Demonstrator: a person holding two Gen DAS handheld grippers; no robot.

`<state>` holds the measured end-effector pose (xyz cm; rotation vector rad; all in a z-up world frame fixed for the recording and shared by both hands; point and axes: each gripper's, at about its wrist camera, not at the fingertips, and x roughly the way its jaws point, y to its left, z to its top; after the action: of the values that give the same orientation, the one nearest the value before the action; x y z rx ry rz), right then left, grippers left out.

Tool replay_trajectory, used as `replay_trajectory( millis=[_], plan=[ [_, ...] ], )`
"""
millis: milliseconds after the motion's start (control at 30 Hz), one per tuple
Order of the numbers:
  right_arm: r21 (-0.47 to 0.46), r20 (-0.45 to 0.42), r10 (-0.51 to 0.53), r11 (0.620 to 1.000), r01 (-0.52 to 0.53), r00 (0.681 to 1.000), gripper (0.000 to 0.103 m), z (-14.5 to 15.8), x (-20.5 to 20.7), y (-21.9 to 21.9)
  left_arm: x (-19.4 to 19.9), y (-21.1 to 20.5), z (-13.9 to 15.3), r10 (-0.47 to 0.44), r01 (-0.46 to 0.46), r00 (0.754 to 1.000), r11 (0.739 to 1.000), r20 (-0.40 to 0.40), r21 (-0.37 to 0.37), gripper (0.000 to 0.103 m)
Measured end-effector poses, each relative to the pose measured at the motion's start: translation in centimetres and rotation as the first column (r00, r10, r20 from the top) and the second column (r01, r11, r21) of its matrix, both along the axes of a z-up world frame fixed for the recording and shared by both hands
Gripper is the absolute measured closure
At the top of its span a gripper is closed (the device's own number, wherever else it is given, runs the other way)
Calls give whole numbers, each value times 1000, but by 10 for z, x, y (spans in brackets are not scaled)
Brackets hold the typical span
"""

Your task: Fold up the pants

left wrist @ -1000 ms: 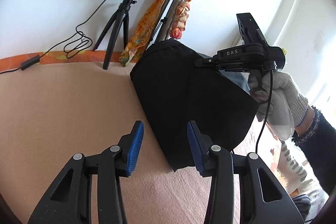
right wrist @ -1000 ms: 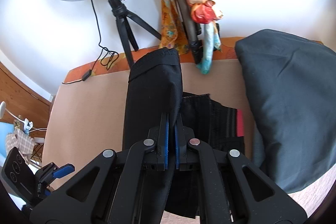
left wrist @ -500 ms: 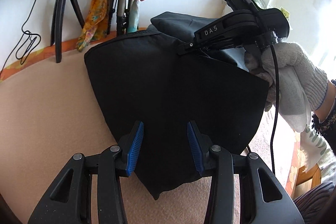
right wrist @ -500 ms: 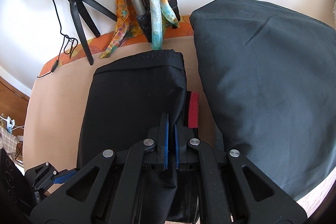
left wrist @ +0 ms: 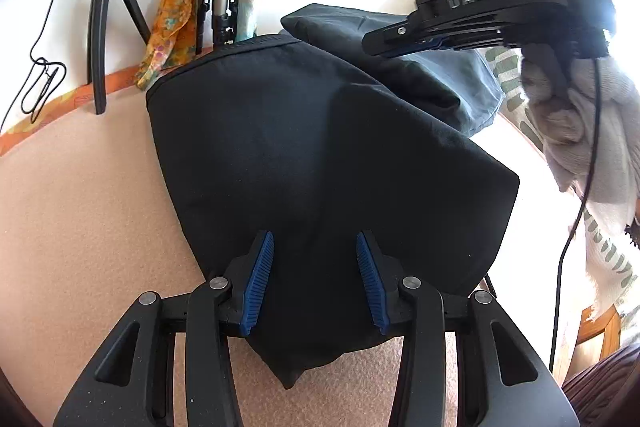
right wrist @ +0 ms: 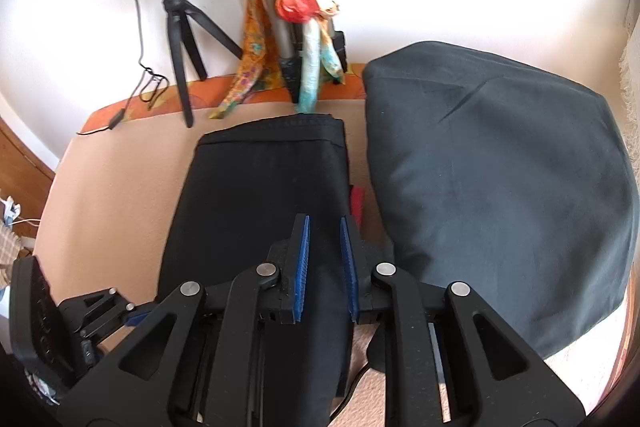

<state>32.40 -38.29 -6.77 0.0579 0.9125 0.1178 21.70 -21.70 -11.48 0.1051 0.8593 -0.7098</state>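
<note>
The black pants (right wrist: 260, 211) lie folded into a compact block on the peach-covered bed (left wrist: 80, 211), hem edge toward the wall, just beside a dark grey cushion (right wrist: 500, 187). The fold looks laid down to me; perhaps one more fold or some smoothing is left. My right jaws (right wrist: 323, 259) have just been opening and stand slightly apart, tilted down over the cloth without pinching it. My left jaws (left wrist: 316, 279) hover wider open above the near edge, gripping nothing.

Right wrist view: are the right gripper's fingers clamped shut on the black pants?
No. The right gripper has just opened; a clear gap separates its blue fingers above the black pants.
</note>
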Motion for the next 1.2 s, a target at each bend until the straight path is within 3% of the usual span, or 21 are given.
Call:
replay_trajectory(
  millis=[133, 400, 500, 533, 567, 600, 700, 800, 933, 1100, 1200],
  plan=[
    [52, -7, 45, 998, -44, 999, 76, -5, -29, 11, 1, 1, 2, 8, -9, 1000, 1000, -14, -13, 61],
    [35, -117, 4, 999, 0, 993, 76, -65, -52, -1, 5, 8, 2, 9, -10, 999, 1000, -35, -17, 61],
    [104, -86, 3, 995, 6, 996, 75, -59, -58, -14, 11, 25, 6, 47, -52, 996, 996, -73, -71, 55],
    [130, -64, -1, 992, 10, 998, 65, -55, -60, -19, 13, 31, 7, 62, -70, 994, 994, -87, -89, 53],
    [145, -47, -17, 989, 23, 999, 47, -51, -61, -24, 16, 37, 9, 74, -84, 992, 991, -99, -104, 48],
    [175, -41, -20, 984, 27, 999, 44, -49, -62, -29, 19, 41, 11, 85, -97, 991, 988, -108, -116, 47],
    [269, -71, -8, 963, 27, 997, 44, -52, -58, -40, 30, 55, 13, 114, -140, 981, 976, -157, -166, 44],
    [318, -90, -5, 947, 34, 996, 44, -60, -51, -47, 46, 69, 9, 150, -209, 957, 950, -249, -232, 44],
    [350, -125, -23, 935, 65, 992, 44, -72, -39, -46, 63, 72, -2, 153, -248, 928, 935, -340, -255, 44],
    [341, -178, -55, 933, 114, 983, 43, -87, -29, -36, 74, 66, -20, 152, -273, 901, 927, -405, -258, 44],
    [390, -156, -68, 912, 125, 985, 39, -92, -35, -40, 76, 64, -22, 137, -267, 904, 920, -404, -286, 44]
  ],
)
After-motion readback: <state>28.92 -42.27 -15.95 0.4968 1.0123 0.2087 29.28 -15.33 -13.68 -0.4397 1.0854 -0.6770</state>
